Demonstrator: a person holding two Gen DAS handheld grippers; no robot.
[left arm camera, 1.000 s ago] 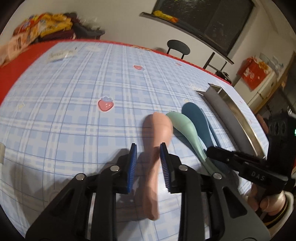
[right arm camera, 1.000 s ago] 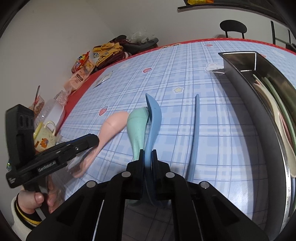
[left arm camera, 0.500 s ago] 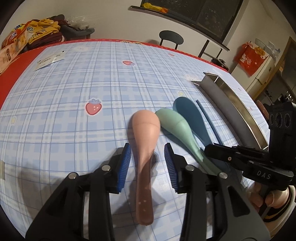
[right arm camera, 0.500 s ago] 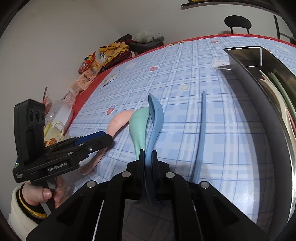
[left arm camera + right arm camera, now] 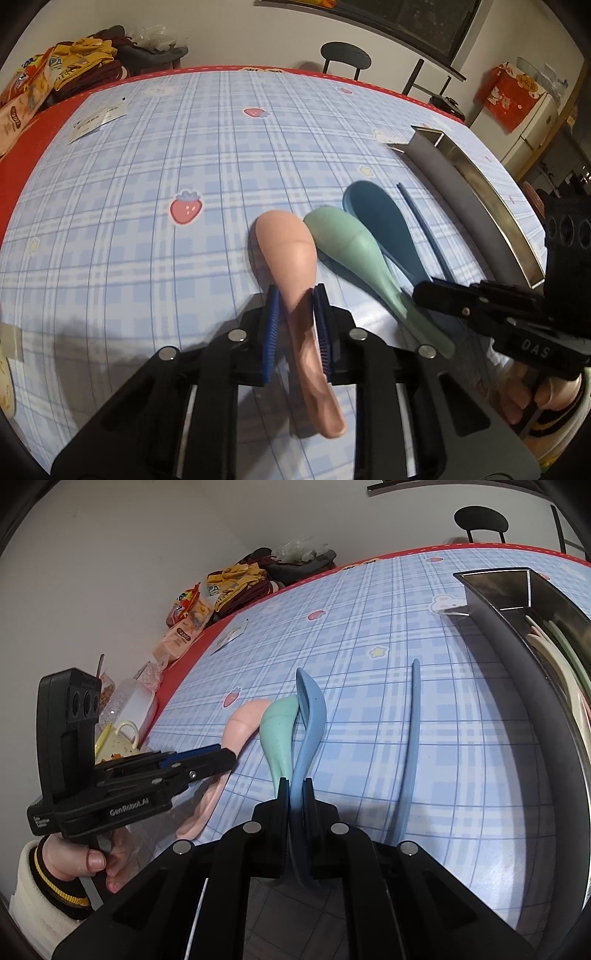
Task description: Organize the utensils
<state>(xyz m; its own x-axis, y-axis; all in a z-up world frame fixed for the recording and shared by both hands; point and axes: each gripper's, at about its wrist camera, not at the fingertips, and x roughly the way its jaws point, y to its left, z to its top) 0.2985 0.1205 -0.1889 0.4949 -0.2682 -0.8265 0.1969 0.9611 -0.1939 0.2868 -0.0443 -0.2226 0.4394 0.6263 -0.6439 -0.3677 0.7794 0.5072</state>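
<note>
Three spoons lie side by side on the blue checked tablecloth. The neck of the pink spoon (image 5: pixel 288 247) sits between the blue pads of my left gripper (image 5: pixel 295 295); its jaws are closing and the pads touch it on both sides. To its right lies the green spoon (image 5: pixel 351 243). My right gripper (image 5: pixel 295 786) is shut on the handle of the blue spoon (image 5: pixel 310 716), which is turned on its edge. From the right wrist, my left gripper (image 5: pixel 225 757) reaches over the pink spoon (image 5: pixel 242 720) beside the green spoon (image 5: pixel 279 731).
A thin blue stick (image 5: pixel 412 746) lies between the spoons and a long metal tray (image 5: pixel 517 664) holding several pale utensils (image 5: pixel 554 664). Snack bags (image 5: pixel 188 616) and a mug (image 5: pixel 122 738) crowd the left table edge. A paper card (image 5: pixel 98 120) lies far left, and a chair (image 5: pixel 345 55) stands behind.
My left gripper slid forward along the pink spoon's handle, widened its jaws, then narrowed them onto the neck. My right gripper kept its hold on the blue spoon and stayed put.
</note>
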